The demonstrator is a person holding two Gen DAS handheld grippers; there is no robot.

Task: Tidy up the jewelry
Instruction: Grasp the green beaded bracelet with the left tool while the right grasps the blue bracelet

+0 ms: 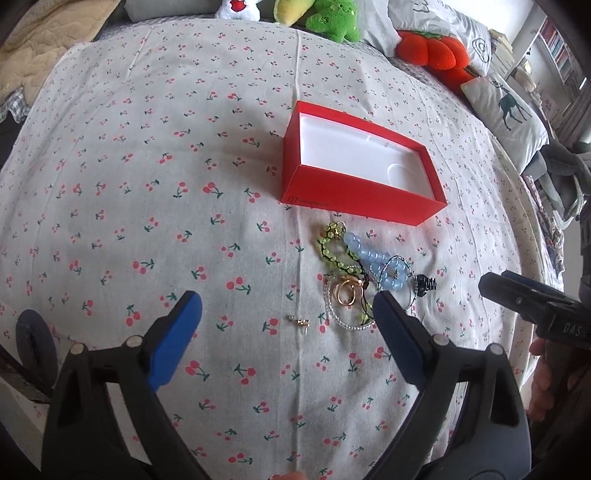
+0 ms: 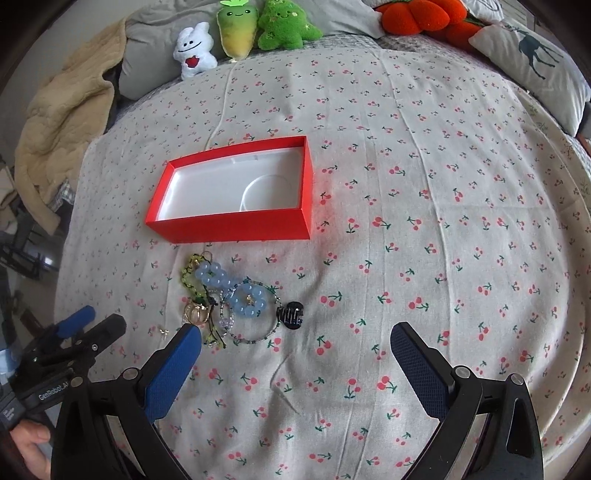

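An open red box point(image 1: 347, 192) with a bare white inside lies on the cherry-print bedsheet; it also shows in the right wrist view point(image 2: 236, 225). Just in front of it lies a tangle of jewelry: a green bead bracelet point(image 1: 330, 245), a blue bead bracelet point(image 1: 373, 258), gold rings point(image 1: 349, 291), a clear bead strand point(image 1: 347, 321) and a small black hair claw point(image 1: 426, 285). A tiny earring point(image 1: 300, 322) lies apart to the left. My left gripper point(image 1: 288, 325) is open above the earring. My right gripper point(image 2: 295, 354) is open, right of the pile point(image 2: 236, 299).
Plush toys point(image 2: 240, 33) and pillows point(image 2: 532, 59) line the far edge of the bed. A beige blanket point(image 2: 62, 129) is heaped at the far left. The cherry-print bedsheet point(image 2: 443, 221) spreads wide to the right of the box.
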